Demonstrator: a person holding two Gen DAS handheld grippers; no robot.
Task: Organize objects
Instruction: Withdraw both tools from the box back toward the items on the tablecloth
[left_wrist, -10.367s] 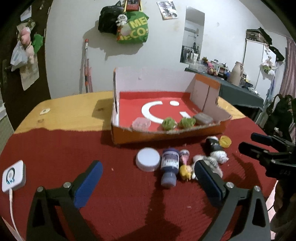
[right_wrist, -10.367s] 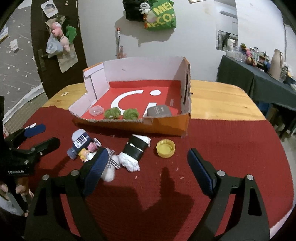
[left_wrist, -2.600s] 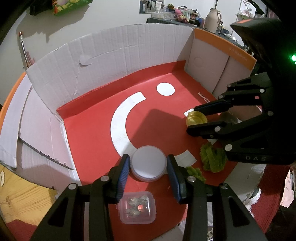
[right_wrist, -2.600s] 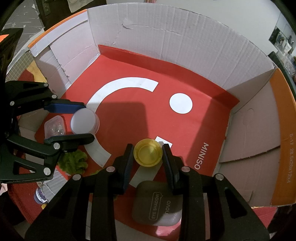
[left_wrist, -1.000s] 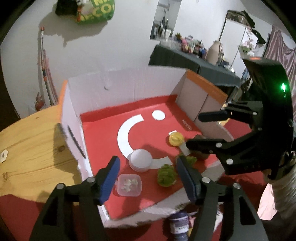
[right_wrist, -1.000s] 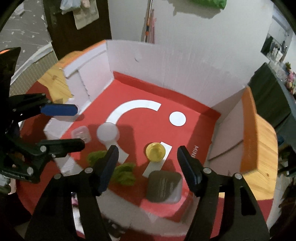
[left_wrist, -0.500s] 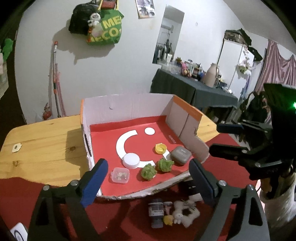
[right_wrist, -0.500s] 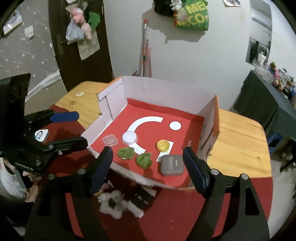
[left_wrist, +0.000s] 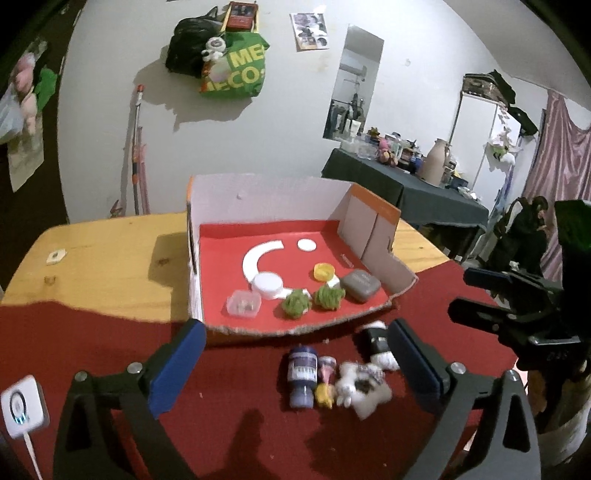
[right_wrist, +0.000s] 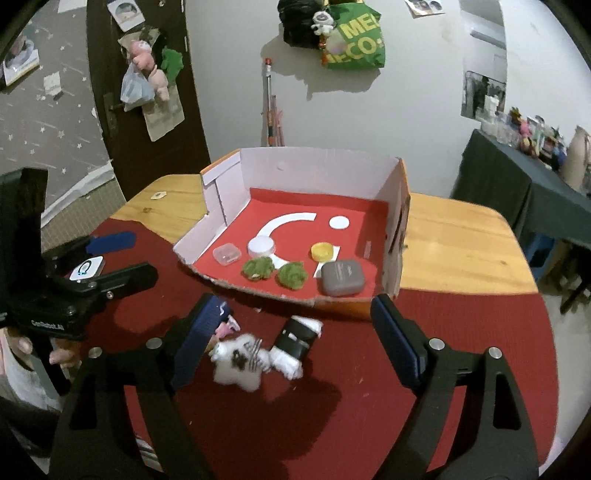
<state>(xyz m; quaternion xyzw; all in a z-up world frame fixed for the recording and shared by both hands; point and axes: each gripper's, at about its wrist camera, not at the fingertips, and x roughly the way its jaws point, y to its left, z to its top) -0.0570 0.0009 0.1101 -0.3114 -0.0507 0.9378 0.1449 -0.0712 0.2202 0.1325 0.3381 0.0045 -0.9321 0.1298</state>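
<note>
A cardboard box (left_wrist: 275, 192) (right_wrist: 314, 164) with a red floor holds a white lid (left_wrist: 268, 283) (right_wrist: 261, 245), a yellow cap (left_wrist: 322, 270) (right_wrist: 321, 251), a clear case (left_wrist: 243, 303), two green pieces (left_wrist: 295, 302) and a grey case (left_wrist: 360, 284) (right_wrist: 341, 277). On the red cloth in front of it lie a dark blue bottle (left_wrist: 302, 373), a small pink and yellow toy (left_wrist: 325, 380), a white plush (left_wrist: 364, 384) (right_wrist: 240, 363) and a black-and-white roll (left_wrist: 376, 343) (right_wrist: 295, 339). My left gripper (left_wrist: 295, 365) and my right gripper (right_wrist: 295, 341) are open and empty above them.
A white square device (left_wrist: 24, 406) (right_wrist: 86, 267) with a cable lies at the cloth's left edge. The wooden table (left_wrist: 110, 251) shows behind the cloth. A dark side table (left_wrist: 406, 184) with clutter stands at the back right.
Both grippers let go of the white lid and the yellow cap in the box, opened, and pulled back and up to above the loose things on the cloth.
</note>
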